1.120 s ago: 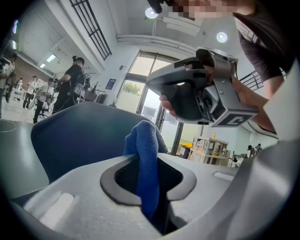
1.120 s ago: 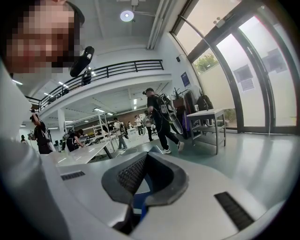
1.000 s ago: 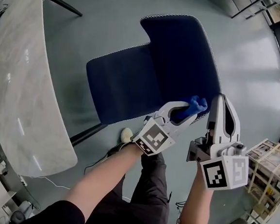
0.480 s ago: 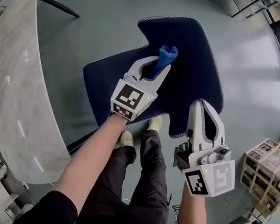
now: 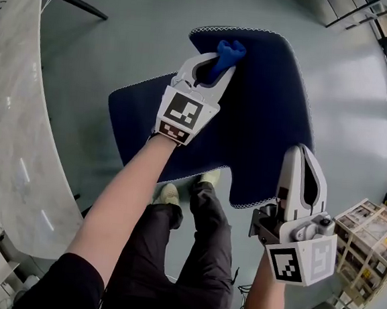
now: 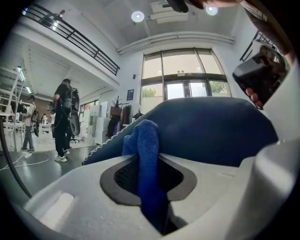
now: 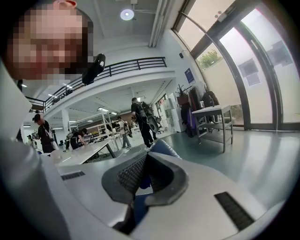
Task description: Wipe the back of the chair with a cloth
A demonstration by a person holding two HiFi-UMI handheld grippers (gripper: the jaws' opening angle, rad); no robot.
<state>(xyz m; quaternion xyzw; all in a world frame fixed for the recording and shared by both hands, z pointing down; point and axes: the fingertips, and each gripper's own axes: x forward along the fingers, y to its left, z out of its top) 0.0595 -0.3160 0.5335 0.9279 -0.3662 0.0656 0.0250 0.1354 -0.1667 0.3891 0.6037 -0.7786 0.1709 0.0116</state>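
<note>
Cloth at the chair back's top edge.
Left gripper clamped on the blue cloth, against the chair back; right gripper jaws together, empty, near its lower corner. Cloth looks soft, light, floppy: best held by a bunched fold.

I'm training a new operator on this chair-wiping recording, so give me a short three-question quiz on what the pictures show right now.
1. True or false: the left gripper has its fingers shut on the blue cloth.
2. Where is the cloth? A: over the chair back, near its far edge in the head view. B: on the floor. C: on the table.
3. Fill in: the stitching along the chair's edge is ____.
Key: 1 true; 2 A; 3 white.
</note>
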